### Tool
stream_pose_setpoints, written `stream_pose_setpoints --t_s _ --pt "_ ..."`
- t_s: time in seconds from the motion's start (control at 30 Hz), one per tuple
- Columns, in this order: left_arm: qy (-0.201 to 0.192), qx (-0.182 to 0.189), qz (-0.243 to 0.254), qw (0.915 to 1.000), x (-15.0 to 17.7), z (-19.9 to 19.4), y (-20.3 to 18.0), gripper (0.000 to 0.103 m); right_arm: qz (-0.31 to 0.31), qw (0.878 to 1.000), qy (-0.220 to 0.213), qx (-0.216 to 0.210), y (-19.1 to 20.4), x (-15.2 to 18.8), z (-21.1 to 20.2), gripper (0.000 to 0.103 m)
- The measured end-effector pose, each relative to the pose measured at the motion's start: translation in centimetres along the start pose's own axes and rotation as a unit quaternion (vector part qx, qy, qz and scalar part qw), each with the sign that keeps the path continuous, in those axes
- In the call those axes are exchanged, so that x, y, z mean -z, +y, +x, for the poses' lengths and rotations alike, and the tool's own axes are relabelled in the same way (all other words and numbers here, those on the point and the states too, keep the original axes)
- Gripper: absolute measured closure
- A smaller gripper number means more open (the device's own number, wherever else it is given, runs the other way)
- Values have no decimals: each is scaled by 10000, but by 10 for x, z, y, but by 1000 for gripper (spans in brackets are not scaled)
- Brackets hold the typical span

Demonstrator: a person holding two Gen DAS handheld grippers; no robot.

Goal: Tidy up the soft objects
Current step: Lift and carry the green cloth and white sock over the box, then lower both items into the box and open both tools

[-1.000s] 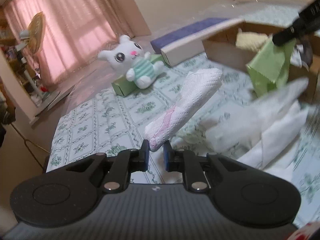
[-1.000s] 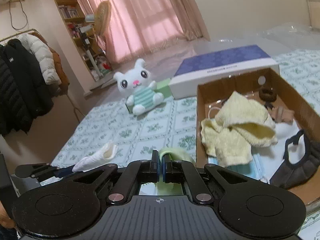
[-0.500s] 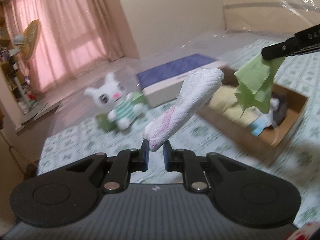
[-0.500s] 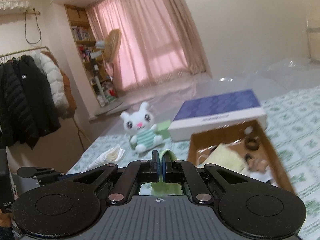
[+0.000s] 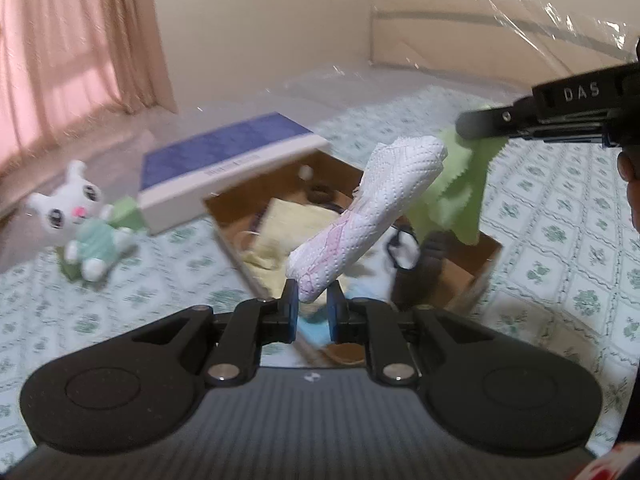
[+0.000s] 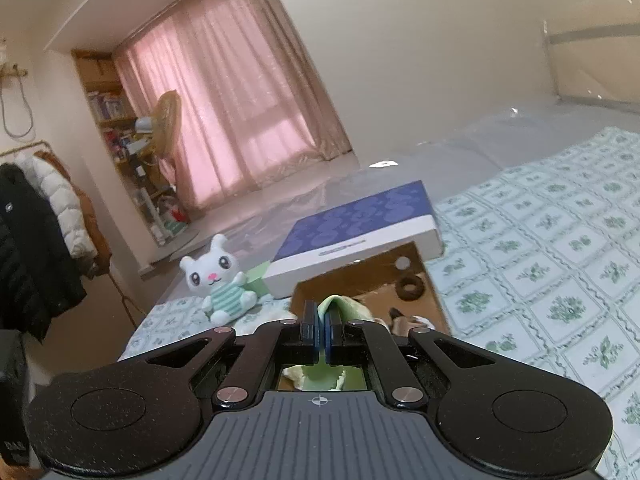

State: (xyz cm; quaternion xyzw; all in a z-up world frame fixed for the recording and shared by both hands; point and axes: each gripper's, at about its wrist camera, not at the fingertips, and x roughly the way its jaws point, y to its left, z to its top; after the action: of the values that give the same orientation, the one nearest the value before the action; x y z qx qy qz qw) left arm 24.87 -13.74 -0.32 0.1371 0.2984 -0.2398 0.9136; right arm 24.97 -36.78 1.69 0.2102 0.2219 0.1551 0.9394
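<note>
Both grippers have swung over the box (image 5: 476, 280): left gripper (image 5: 313, 306) pinching the paper towel (image 5: 372, 208), right gripper (image 6: 322, 330) clamping the green cloth (image 5: 460, 184) ahead, so release seems next.

Both grippers swung over the cardboard box (image 5: 486, 276), w/ white towel (image 5: 372, 216) & green cloth (image 5: 460, 192) now above it.

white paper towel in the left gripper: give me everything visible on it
The paper towel is a white, dimple-embossed wad, loosely rolled into a stubby log, with faint pink print near its lower end. The left gripper pinches that lower end; the rest sticks up and forward, tilted right, in the air over the cardboard box. Its top overlaps the green cloth in view; contact unclear.
</note>
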Motion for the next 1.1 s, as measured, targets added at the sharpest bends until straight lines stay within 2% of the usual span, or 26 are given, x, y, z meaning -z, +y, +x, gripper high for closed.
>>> stream_pose_setpoints --t_s 0.1,0.27,0.37,0.4,0.43,0.5,0.63,0.9,1.03,1.1 --pt "246 13 -58 9997 -4 19 -12 88 109 9999 -4 30 -12 0 -5 100" --pt "752 -232 -99 9969 -6 51 -25 87 275 9996 -41 82 -28 1 -9 100" --pt "935 -107 -159 9954 -4 64 -28 82 340 9993 -85 85 -32 1 -10 100" --pt "962 -70 -191 9952 -4 67 -29 74 350 9993 -97 80 -32 1 -10 100" --pt "954 -28 -230 9952 -3 68 -29 65 355 9993 -105 57 -33 0 -10 100" --pt "916 44 -348 9952 -1 67 -26 62 353 9993 -99 41 -33 -1 -9 100" --pt "876 70 -587 9944 0 63 -14 62 311 9995 -41 -14 -32 0 -5 100" --pt "821 -31 -725 9940 -4 57 3 62 329 9992 86 -186 -25 5 11 100" --pt "804 -10 -767 9938 -4 57 6 62 337 9985 -5 -431 -20 1 19 100" --pt "811 9 -803 9935 -5 58 7 62 234 9990 34 -382 -18 0 27 98"
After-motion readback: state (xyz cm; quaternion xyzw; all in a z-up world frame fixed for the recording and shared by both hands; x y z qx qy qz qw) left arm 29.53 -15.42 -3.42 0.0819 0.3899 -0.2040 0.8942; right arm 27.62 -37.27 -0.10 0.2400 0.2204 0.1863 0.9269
